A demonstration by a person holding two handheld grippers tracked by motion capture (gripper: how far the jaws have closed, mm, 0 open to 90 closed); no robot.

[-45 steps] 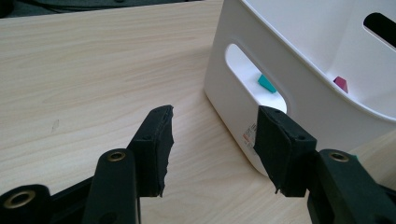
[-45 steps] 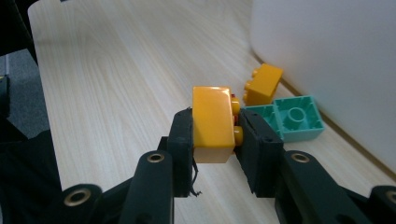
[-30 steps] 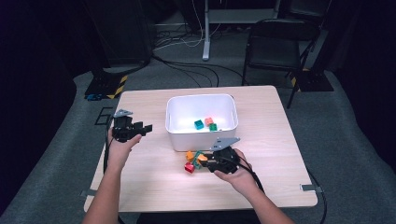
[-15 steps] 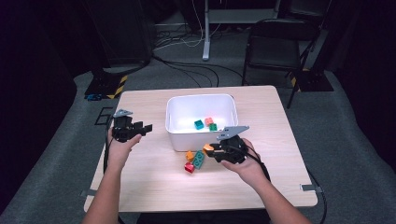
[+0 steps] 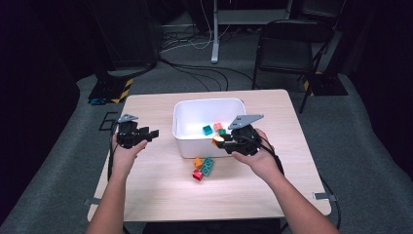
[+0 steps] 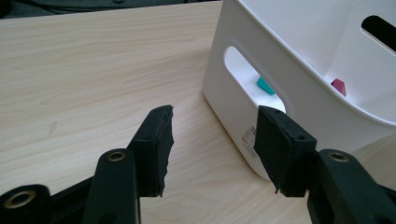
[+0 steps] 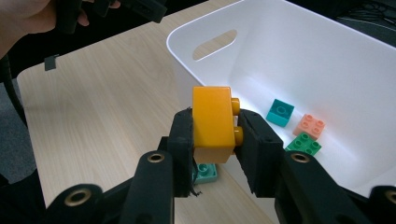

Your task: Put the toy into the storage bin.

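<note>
Tabletop point(image 5: 146, 195) of pale wood fills the high view, with a white bin point(image 5: 184, 127) in the middle. The right tool point(image 5: 223, 141) is up by the bin's near front corner and holds a small orange brick point(image 5: 216, 140) there. Three more bricks lie on the wood just in front of the bin: an orange one point(image 5: 197, 162), a teal one point(image 5: 208, 165) and a red one point(image 5: 197, 175). The left tool point(image 5: 153, 132) is off to the left of the bin.

In the left gripper view, the left tool point(image 6: 215, 135) has its jaws wide apart with nothing between them. It points at the bin's side wall point(image 6: 233, 107), which has a handle hole.

In the right gripper view, the right tool point(image 7: 215, 135) is closed tight on the orange brick point(image 7: 212, 123). The brick stands on end, with its long side going up and down. Its two studs point sideways, to the right, against the right jaw. It is above the bin's near rim. Inside the bin lie a teal brick point(image 7: 280, 112), a pink brick point(image 7: 312, 126) and a green brick point(image 7: 303, 143).
</note>
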